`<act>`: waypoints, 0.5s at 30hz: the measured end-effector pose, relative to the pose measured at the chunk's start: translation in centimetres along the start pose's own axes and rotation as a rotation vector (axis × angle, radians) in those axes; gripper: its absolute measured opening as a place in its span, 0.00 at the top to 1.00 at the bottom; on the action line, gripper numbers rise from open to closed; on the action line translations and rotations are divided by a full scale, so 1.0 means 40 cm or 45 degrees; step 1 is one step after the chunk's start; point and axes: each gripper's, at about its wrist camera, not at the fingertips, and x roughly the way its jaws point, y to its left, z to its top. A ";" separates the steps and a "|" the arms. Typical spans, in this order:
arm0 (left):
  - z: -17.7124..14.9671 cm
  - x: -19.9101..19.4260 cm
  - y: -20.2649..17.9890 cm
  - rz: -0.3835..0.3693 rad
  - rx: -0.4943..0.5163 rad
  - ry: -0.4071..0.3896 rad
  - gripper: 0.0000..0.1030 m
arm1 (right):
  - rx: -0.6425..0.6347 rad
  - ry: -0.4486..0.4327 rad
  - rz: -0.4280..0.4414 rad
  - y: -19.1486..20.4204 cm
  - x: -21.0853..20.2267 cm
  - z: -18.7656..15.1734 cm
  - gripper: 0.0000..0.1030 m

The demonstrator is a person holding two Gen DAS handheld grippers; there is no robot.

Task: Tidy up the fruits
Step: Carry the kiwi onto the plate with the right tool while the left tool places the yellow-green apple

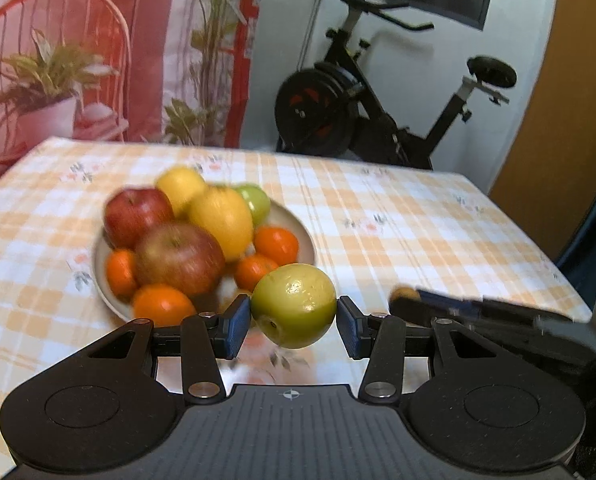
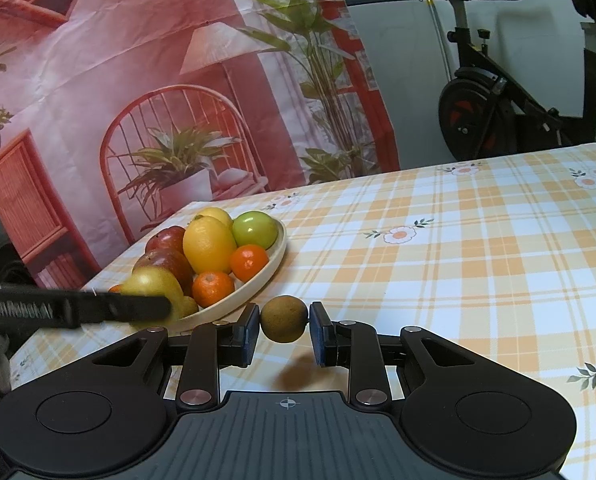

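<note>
Left claw (image 1: pixel 294 326) apparently grips green apple (image 1: pixel 294 305).

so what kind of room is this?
Most likely a room in a home: a table with a plaid floral tablecloth, a plate of fruit on it, an exercise bike behind, and a printed interior-scene backdrop hung alongside.

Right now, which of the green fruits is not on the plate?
The green fruit gripped between the left gripper pads, held above the tablecloth; the other green one sits at the plate's far side.
</note>
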 end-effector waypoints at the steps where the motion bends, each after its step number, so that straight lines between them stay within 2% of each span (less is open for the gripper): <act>1: 0.009 -0.006 0.006 0.010 -0.001 -0.015 0.52 | -0.002 0.002 -0.004 0.002 0.001 0.000 0.76; 7: 0.067 -0.025 0.061 0.085 -0.018 -0.072 0.52 | -0.028 0.028 -0.022 0.018 0.012 0.001 0.76; 15: 0.135 0.010 0.135 0.149 -0.030 -0.088 0.52 | -0.058 0.055 -0.051 0.033 0.034 0.015 0.76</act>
